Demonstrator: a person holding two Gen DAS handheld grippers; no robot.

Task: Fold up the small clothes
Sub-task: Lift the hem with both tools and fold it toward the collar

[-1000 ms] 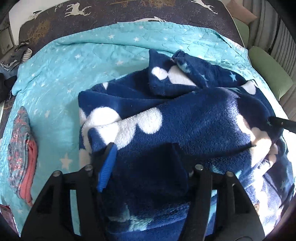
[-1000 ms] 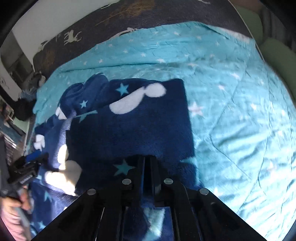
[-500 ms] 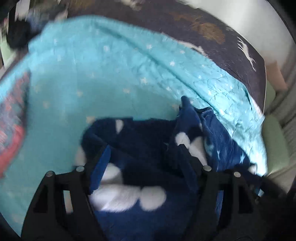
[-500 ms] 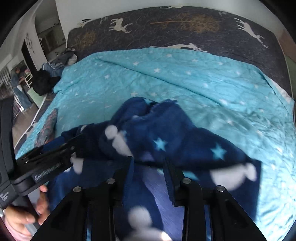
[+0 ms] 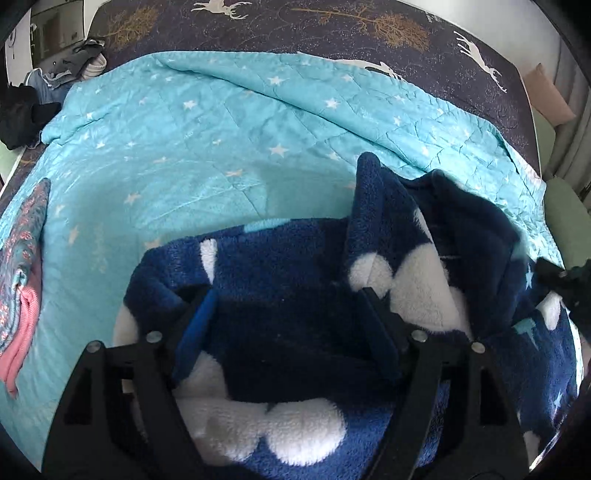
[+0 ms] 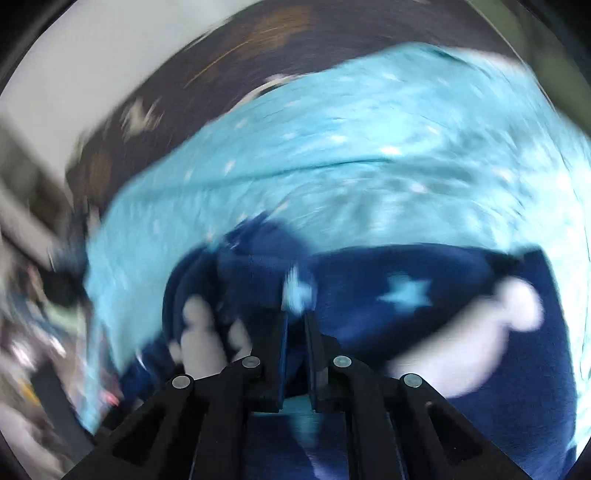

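Note:
A navy fleece garment (image 5: 295,258) with white clouds and pale stars lies rumpled on the teal star quilt (image 5: 221,147). My left gripper (image 5: 288,321) hangs low over its near part. Its jaws are opening, and a dark fold of fleece lies between the blue pads (image 5: 195,328) without being pinched. In the blurred right wrist view, my right gripper (image 6: 295,325) is shut, its fingers pinched on a raised ridge of the fleece garment (image 6: 424,295). Its dark tip (image 5: 561,284) shows at the right edge of the left wrist view.
A folded pink and patterned garment (image 5: 22,295) lies at the quilt's left edge. Dark clothes (image 5: 22,114) are heaped at the far left corner. A dark deer-print sheet (image 5: 332,33) lies beyond the quilt, and a green cushion (image 5: 565,206) lies to the right.
My left gripper's jaws have spread wider and its view has rolled. The right gripper opened over the fleece, then shut again, and is swinging fast enough to blur its view.

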